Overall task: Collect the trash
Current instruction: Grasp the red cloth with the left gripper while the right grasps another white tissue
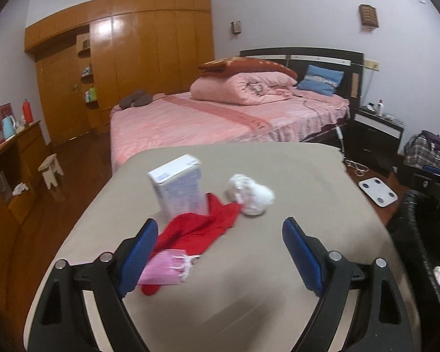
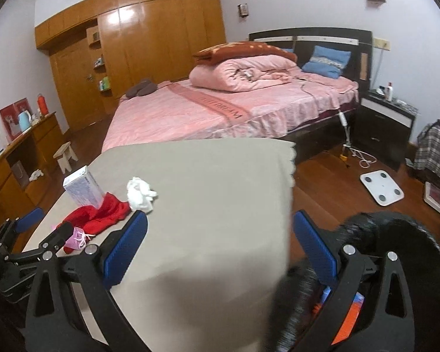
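With some trash already lying inside the black bin [image 2: 396, 252] beside the table [image 2: 220, 190], the left gripper [image 1: 220, 234] and right gripper [image 2: 220, 228] are hovering spread and empty while the crumpled tissue [image 1: 250, 195], white carton [image 1: 179, 186], red cloth [image 1: 196, 228] and pink packet [image 1: 161, 268] are lying uncollected on the tabletop.

table [image 1: 278, 161]: carton [image 1: 177, 184] behind cloth [image 1: 196, 231] | tissue wad [image 1: 250, 195] right (possibly touching)
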A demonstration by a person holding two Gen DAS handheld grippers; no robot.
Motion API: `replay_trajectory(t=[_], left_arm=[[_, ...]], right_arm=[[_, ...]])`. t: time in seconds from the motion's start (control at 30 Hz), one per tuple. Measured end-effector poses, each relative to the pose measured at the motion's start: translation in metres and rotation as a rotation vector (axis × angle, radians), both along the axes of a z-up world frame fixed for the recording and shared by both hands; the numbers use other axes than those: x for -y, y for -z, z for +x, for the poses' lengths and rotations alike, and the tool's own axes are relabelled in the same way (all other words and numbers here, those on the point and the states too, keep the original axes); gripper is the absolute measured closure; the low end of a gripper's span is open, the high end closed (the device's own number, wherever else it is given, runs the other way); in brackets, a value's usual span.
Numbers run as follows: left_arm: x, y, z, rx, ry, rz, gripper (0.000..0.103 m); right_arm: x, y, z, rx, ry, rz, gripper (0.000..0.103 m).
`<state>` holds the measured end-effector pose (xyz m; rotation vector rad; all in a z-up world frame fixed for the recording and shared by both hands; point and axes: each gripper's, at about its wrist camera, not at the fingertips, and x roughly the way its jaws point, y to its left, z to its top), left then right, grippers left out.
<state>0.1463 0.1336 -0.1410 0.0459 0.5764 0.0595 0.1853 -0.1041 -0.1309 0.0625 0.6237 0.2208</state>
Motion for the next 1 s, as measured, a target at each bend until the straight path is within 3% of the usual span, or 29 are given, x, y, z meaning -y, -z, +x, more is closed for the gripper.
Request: replay_trajectory(t=[0.47,0.73,1.0], left_arm=[[-0.042,0.033,0.019,-0.041,-0.085,0.002,0.018],[-0.057,0.033,0.033,-0.014,-0.104,-0.016,0.019],[-0.064,0.034,0.044,0.003,-0.109,-0.032,0.023]], right_arm=[[-0.069,0.049,0.055,-0.072,-0.092,-0.025,0.007],[-0.094,0.061,0.076,-0.074,-0.127,-0.028,0.007],[-0.112,0.068,0.096,-0.091,-0.168,-0.025,0.02]])
